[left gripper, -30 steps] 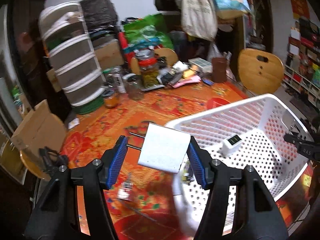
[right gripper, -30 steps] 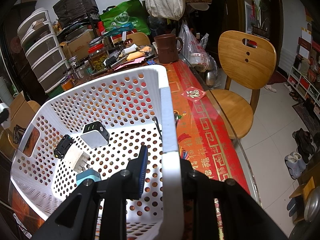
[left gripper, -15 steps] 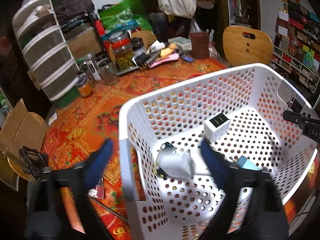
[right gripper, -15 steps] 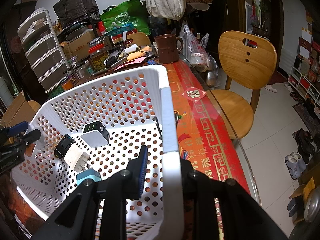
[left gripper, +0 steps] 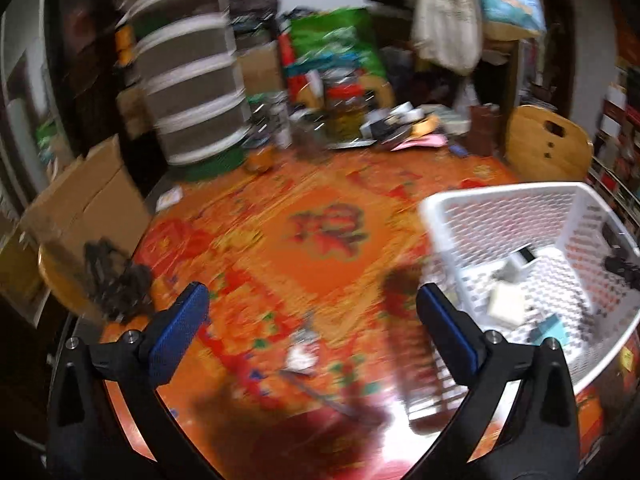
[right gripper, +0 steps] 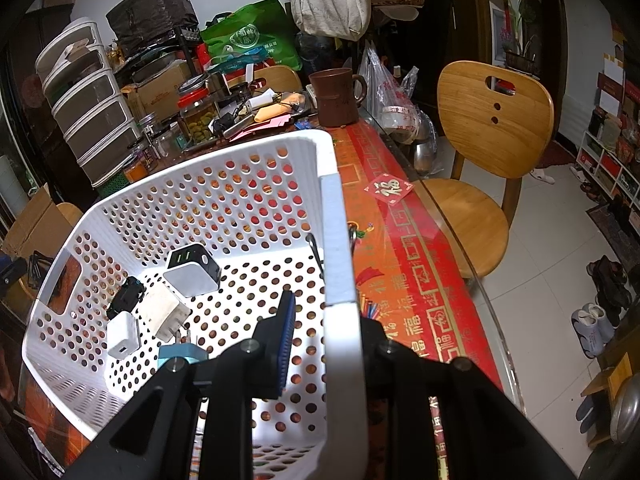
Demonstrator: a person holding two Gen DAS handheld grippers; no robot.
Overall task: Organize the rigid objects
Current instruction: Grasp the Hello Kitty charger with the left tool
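At three o'clock of the left gripper (left gripper: 312, 312), whose jaws have just been opening and hold nothing, sits the white basket (left gripper: 500, 200). Right gripper (right gripper: 320, 340) clamps the basket's rim.

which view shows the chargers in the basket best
The right wrist view: it is sharp and looks down into the basket, so each charger is distinct. The left wrist view is motion-blurred and shows the chargers only as pale blobs at its right edge.

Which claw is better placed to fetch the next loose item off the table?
Left. The left claw is open and empty over the tablecloth, near a small item. The right claw is shut on the basket rim, steadying it.
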